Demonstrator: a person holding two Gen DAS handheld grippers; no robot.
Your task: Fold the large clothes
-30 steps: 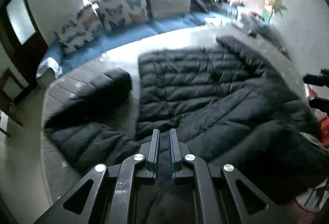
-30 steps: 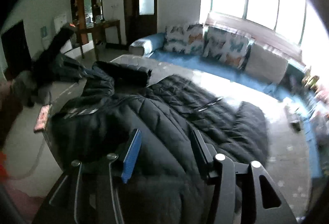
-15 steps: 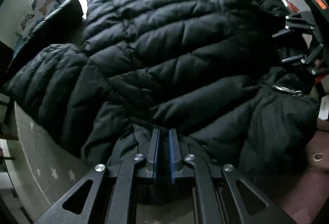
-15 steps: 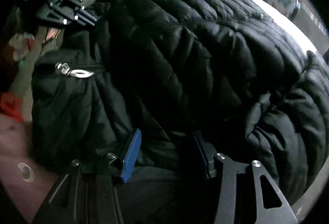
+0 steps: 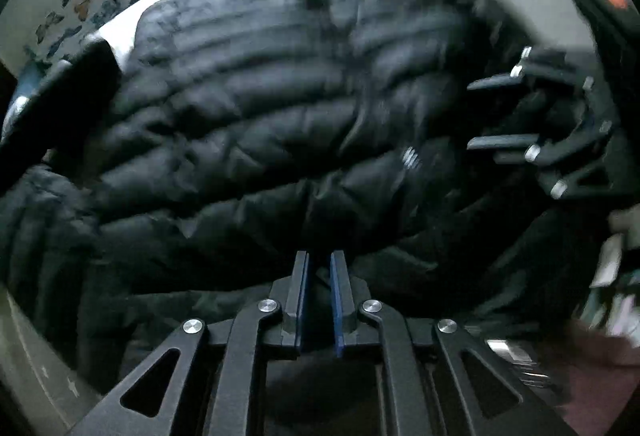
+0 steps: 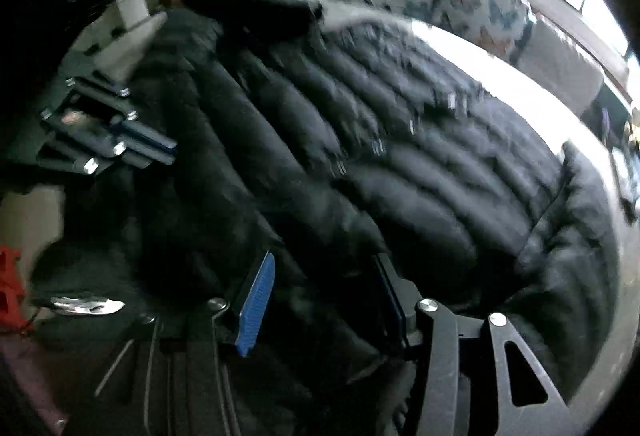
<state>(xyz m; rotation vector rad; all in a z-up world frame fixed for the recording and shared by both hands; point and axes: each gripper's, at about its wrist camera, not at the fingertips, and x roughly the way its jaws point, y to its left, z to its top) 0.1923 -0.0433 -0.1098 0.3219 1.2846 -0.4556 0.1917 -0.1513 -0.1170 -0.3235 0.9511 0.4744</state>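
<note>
- The left hand-held gripper (image 5: 319, 268) was pinched nearly closed on the near edge of the black puffer jacket (image 5: 260, 123), probably to carry that edge over in a fold.
- The right hand-held gripper (image 6: 324, 276) stood wide apart, gripping nothing, fabric bunched between its fingers.
- The jacket lay spread on the pale bench (image 6: 460, 39), long axis running away toward the cushioned sofa (image 6: 472, 3).

Jacket (image 5: 280, 123) motion-blurred; left claw (image 5: 319, 264) grip point lost in dark folds; sleeve cut off left.
</note>
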